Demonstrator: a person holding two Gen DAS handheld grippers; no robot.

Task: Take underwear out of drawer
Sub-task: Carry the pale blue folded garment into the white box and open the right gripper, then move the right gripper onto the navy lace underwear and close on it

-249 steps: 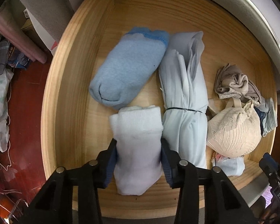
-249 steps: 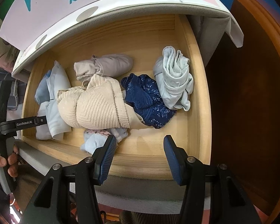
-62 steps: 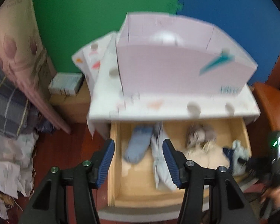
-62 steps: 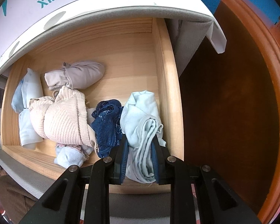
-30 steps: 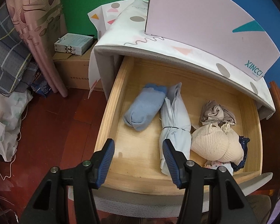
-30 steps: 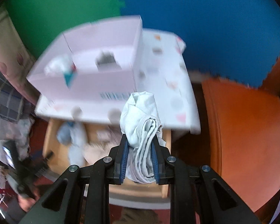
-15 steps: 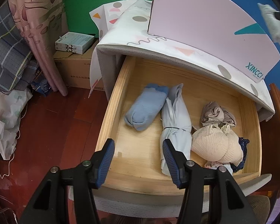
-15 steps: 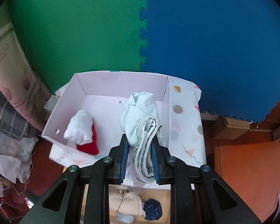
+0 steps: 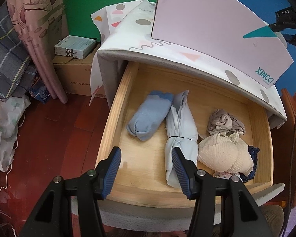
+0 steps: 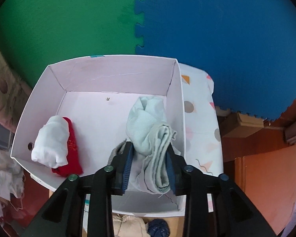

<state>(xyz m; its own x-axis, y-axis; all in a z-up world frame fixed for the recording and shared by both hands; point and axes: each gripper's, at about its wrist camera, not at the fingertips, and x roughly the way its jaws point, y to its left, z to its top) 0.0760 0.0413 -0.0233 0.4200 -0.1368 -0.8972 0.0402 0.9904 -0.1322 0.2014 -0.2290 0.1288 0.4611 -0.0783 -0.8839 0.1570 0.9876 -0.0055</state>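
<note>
Currently the pale-green underwear (image 10: 149,138) is clamped between the right gripper (image 10: 149,165) jaws over the pink shoebox (image 10: 116,75), long axis along the fingers, bunched end pointing forward past the tips, while the left gripper (image 9: 147,163) is held agape above the drawer (image 9: 116,106).

Drawer (image 9: 116,106): bare, matt, smooth wood. Box (image 10: 116,75): smooth matt cardboard. Underwear (image 10: 149,130): soft matt cloth. Left tongs (image 9: 146,166) and right tongs (image 10: 148,164): black plastic, ribbed blue pads (image 9: 113,165).
</note>
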